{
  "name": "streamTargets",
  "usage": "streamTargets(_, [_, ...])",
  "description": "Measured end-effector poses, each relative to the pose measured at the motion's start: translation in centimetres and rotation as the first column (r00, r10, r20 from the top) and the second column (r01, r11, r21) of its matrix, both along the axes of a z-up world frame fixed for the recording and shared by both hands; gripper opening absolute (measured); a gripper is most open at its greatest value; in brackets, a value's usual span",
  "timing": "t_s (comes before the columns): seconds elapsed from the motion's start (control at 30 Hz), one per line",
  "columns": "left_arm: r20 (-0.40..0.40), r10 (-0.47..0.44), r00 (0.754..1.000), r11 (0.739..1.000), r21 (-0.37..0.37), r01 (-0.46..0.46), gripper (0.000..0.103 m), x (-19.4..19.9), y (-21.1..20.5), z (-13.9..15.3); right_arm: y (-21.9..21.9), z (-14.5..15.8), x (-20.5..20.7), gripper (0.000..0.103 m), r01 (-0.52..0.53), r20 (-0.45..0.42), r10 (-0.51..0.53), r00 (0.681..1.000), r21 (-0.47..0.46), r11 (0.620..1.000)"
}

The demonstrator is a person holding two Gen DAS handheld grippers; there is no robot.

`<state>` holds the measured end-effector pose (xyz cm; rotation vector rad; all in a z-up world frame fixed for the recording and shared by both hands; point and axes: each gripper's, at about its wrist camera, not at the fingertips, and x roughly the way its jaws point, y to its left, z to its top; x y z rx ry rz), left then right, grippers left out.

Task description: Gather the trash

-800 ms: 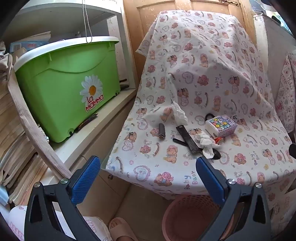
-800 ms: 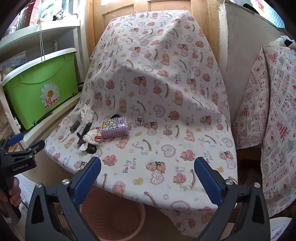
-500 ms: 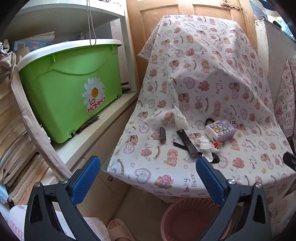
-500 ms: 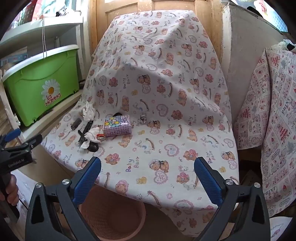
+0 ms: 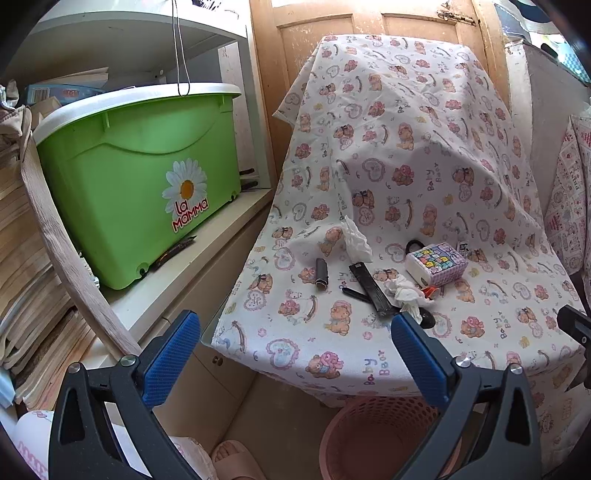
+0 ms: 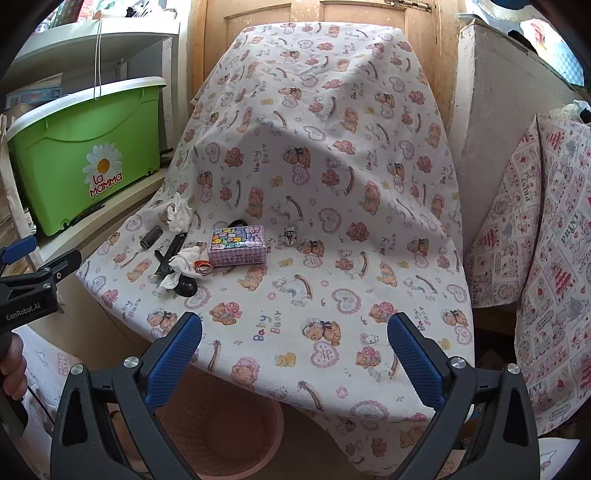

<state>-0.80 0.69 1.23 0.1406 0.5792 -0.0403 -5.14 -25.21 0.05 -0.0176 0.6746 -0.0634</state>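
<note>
On a table under a teddy-bear cloth (image 5: 369, 325) (image 6: 295, 295) lie two crumpled white tissues (image 5: 355, 242) (image 5: 405, 291) (image 6: 178, 218) (image 6: 184, 260), a small crumpled wrapper (image 6: 289, 236), a dark cylinder (image 5: 321, 271) (image 6: 150, 238), a black flat bar (image 5: 371, 288) and a pastel patterned box (image 5: 436, 263) (image 6: 237, 245). A pink woven basket (image 5: 380, 432) (image 6: 221, 417) stands on the floor below the table's front edge. My left gripper (image 5: 295, 354) is open, short of the table's left corner. My right gripper (image 6: 293, 362) is open over the front edge, nothing between its fingers.
A green lidded tub (image 5: 140, 184) (image 6: 85, 155) sits on a white shelf at the left, stacked paper beside it. A wooden door (image 5: 369, 26) stands behind the table. Another patterned cloth (image 6: 535, 240) hangs at the right. A slippered foot (image 5: 231, 456) is on the floor.
Both views have tilted down a little and drawn slightly closer to the table; the items on the cloth have not moved. Both grippers stay wide open.
</note>
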Motion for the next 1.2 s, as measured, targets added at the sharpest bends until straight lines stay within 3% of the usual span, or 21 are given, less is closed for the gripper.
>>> streamTargets(1.2, [0.017,0.072,0.997,0.997,0.006,-0.073,0.102,0.16,0.74,0.12,-0.61,-0.29,0.48,0.102,0.015,-0.019,-0.014,1.000,0.038,0.999])
